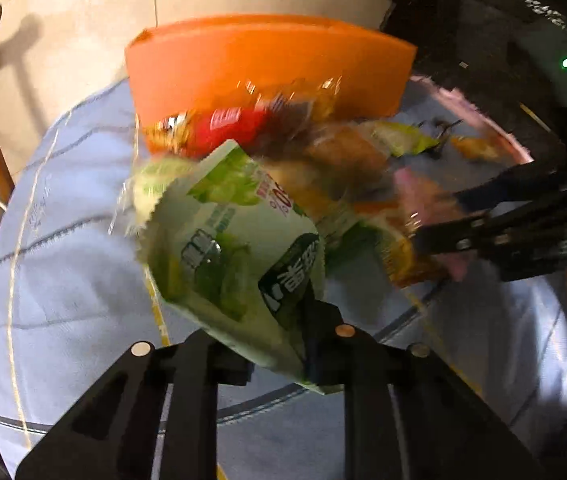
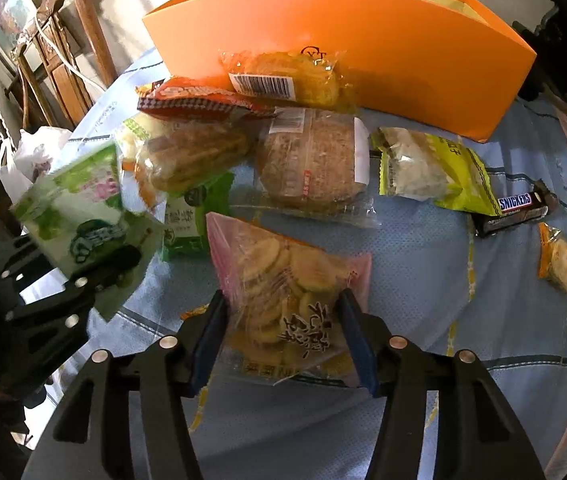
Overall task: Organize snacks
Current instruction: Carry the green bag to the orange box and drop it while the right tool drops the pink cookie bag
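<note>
I have the green packet (image 1: 235,248) pinched at its lower corner in the left gripper (image 1: 303,344), whose jaws are clamped tight on the wrapper; the packet stands tilted up off the table (image 1: 67,288), blurred in the left view. The right gripper (image 2: 283,336) has its blue pads (image 2: 357,340) against both sides of the pink cracker bag (image 2: 283,280), grasping it low over the blue cloth (image 2: 423,272). Behind these lies the snack pile: a second green pack (image 2: 191,216), a bag of brown biscuits (image 2: 191,156), a red-checked packet (image 2: 195,98), a round brown cake in clear wrap (image 2: 311,160), and a yellow cake with a barcode label (image 2: 291,76) leaning on the orange box (image 2: 403,40). To the right sit a lime-green packet (image 2: 435,168), a Snickers bar (image 2: 515,208) touching it, and a small cracker pack (image 2: 565,264) near the table edge. Wooden chairs (image 2: 63,52) stand beyond.
</note>
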